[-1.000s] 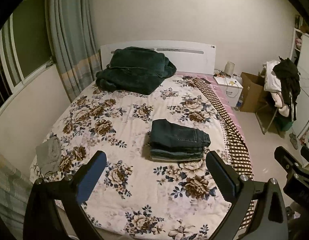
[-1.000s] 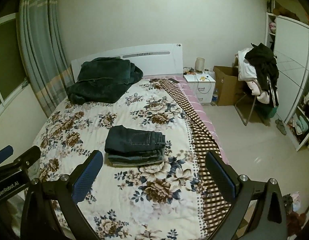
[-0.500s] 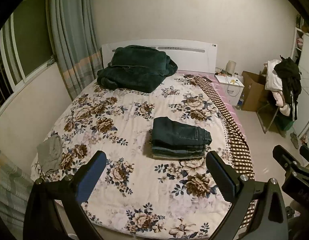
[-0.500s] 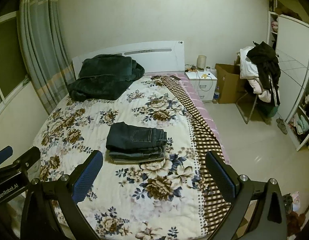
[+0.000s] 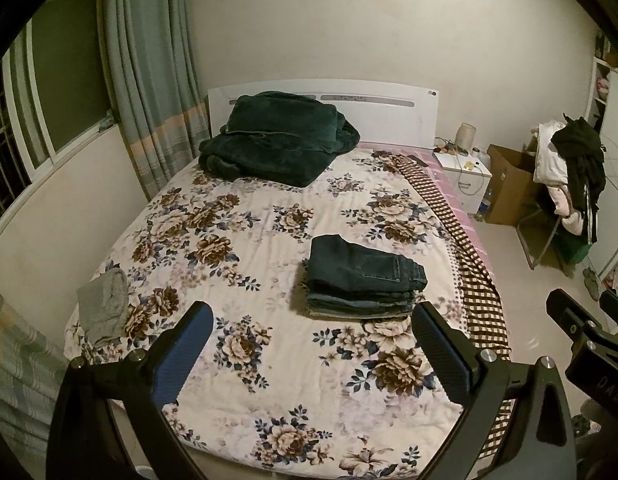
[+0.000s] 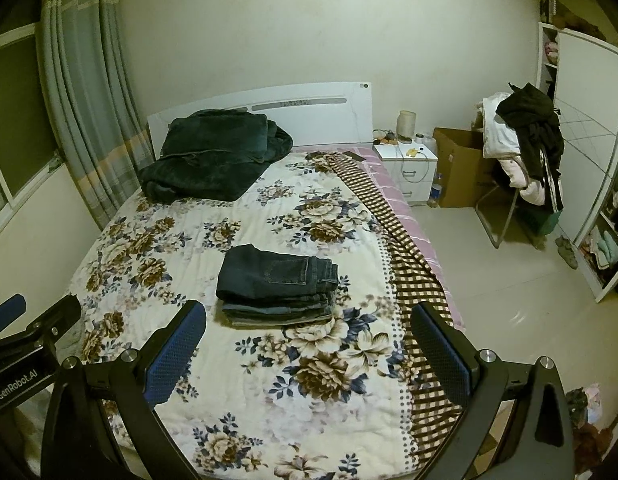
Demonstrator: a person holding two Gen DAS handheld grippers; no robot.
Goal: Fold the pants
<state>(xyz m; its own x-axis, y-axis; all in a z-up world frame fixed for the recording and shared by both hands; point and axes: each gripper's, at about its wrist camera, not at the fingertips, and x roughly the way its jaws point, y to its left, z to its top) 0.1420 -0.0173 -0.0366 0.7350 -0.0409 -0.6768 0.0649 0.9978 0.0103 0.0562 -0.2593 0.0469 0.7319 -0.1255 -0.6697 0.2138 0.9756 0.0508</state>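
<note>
A stack of folded dark jeans (image 5: 361, 276) lies on the floral bedspread (image 5: 249, 248), right of the bed's middle; it also shows in the right wrist view (image 6: 277, 284). A crumpled grey garment (image 5: 103, 306) lies at the bed's near left edge. My left gripper (image 5: 313, 320) is open and empty, held above the foot of the bed, well short of the stack. My right gripper (image 6: 309, 320) is open and empty, likewise back from the stack. Each gripper's body shows at the other view's edge.
A dark green folded blanket (image 5: 277, 144) lies by the white headboard. A checked cloth (image 6: 409, 272) runs down the bed's right side. A nightstand (image 6: 409, 164), cardboard box (image 6: 461, 168) and a chair piled with clothes (image 6: 525, 140) stand right of the bed. Curtains hang left.
Both grippers have pulled back and risen a little from the bed, so more of the bed's foot shows. The jeans stack has not moved.
</note>
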